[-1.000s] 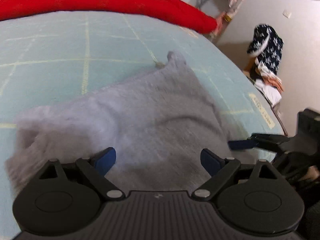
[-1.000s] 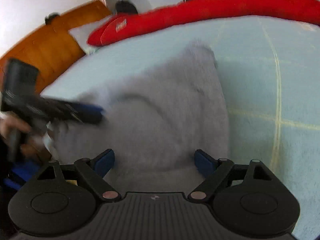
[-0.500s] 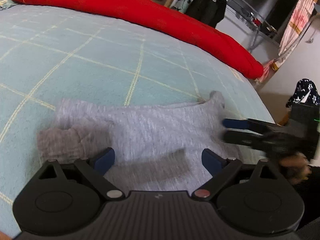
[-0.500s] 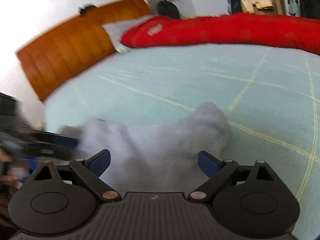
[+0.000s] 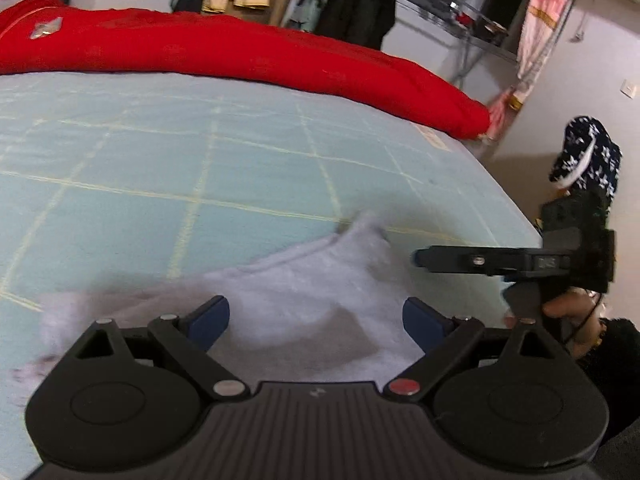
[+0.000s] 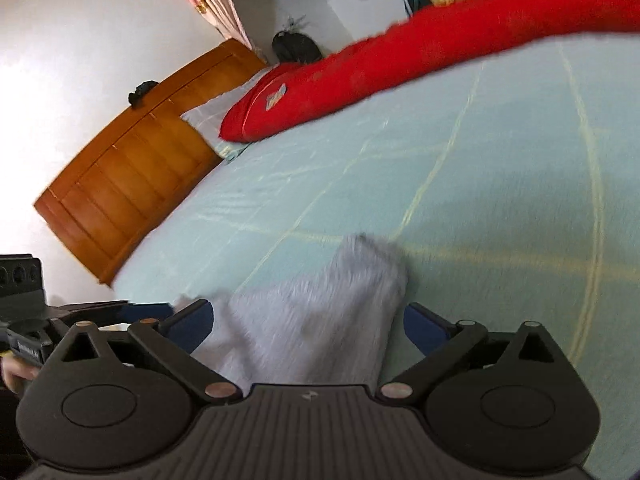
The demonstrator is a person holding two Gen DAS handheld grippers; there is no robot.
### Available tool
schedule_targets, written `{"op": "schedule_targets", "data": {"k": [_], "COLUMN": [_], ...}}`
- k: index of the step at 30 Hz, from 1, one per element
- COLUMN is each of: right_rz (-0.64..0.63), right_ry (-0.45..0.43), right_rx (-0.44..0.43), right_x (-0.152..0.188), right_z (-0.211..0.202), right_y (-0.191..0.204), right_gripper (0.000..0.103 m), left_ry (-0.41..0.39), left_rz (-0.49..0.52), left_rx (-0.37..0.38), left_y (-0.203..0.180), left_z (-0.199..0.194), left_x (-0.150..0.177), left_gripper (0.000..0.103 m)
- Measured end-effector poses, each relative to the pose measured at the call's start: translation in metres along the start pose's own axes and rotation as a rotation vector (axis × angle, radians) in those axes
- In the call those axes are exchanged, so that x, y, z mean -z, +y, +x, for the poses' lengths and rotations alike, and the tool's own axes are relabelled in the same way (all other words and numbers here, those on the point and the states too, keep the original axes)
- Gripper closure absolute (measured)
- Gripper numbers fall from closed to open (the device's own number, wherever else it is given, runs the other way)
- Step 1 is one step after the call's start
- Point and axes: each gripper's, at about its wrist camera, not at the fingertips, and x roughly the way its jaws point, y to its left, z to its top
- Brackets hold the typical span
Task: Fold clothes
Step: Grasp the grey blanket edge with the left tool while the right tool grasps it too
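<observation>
Since the earlier left-wrist frame, the grey garment point(image 5: 312, 312) sits lower in view, more bed point(image 5: 200, 160) showing beyond. Left wrist: left gripper point(image 5: 316, 316) jaws apart, empty, above the cloth; right gripper point(image 5: 418, 258) at 3 o'clock, just off the garment's corner. Right wrist: right gripper point(image 6: 308, 320) jaws opening, garment point(image 6: 320, 312) below them, unpinched; left gripper point(image 6: 160, 310) at 9 o'clock. Judged soft, light, limp; best pinched at corners or hem. Red bedding point(image 6: 400, 64) patch unreadable; no legible writing.
</observation>
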Motion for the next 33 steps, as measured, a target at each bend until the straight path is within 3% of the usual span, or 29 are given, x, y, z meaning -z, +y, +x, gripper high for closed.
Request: {"op": "schedule_targets", "data": {"k": [4, 8, 12, 14, 16, 18, 19, 21, 22, 24, 29, 33], "right_rz": [0.015, -0.04, -0.109, -0.183, -0.27, -0.355, -0.391, -0.475, -0.525, -0.622, -0.786, -0.899], "right_ry": [0.047, 0.026, -0.006, -0.023, -0.009, 0.019, 0.045, 0.104, 0.137, 0.204, 0.341, 0.43], "right_rx": [-0.018, 0.031, 0.101, 0.122, 0.121, 0.106, 0.081, 0.07, 0.073, 0.082, 0.128, 0.195], "right_x": [-0.006, -0.012, -0.004, -0.003, -0.009, -0.017, -0.021, -0.026, -0.028, -0.03, -0.029, -0.025], "right_z": [0.038, 0.044, 0.021, 0.007, 0.002, -0.001, 0.004, 0.02, 0.029, 0.048, 0.081, 0.102], "right_y": [-0.009, -0.002, 0.015, 0.027, 0.04, 0.053, 0.061, 0.076, 0.084, 0.1, 0.122, 0.132], "right_gripper": [0.0, 0.0, 0.002, 0.008, 0.024, 0.036, 0.043, 0.055, 0.064, 0.071, 0.071, 0.071], "left_ry": [0.065, 0.002, -0.059, -0.092, -0.119, -0.124, -0.119, -0.101, -0.087, -0.04, 0.11, 0.201], "left_rz": [-0.066, -0.053, -0.028, -0.032, -0.039, -0.045, -0.046, -0.017, 0.014, 0.097, 0.293, 0.415], "left_rx": [-0.052, -0.09, -0.188, -0.234, -0.274, -0.29, -0.29, -0.279, -0.265, -0.203, -0.053, 0.059], "left_y": [0.015, 0.012, 0.019, 0.029, 0.04, 0.055, 0.064, 0.075, 0.078, 0.083, 0.094, 0.096], "left_z": [0.015, -0.012, -0.046, -0.062, -0.074, -0.08, -0.082, -0.082, -0.081, -0.071, -0.033, -0.009], "left_x": [0.011, 0.012, 0.017, 0.021, 0.024, 0.024, 0.023, 0.019, 0.015, 0.005, -0.02, -0.027], "left_gripper": [0.01, 0.01, 0.011, 0.014, 0.024, 0.044, 0.049, 0.057, 0.058, 0.059, 0.059, 0.065]}}
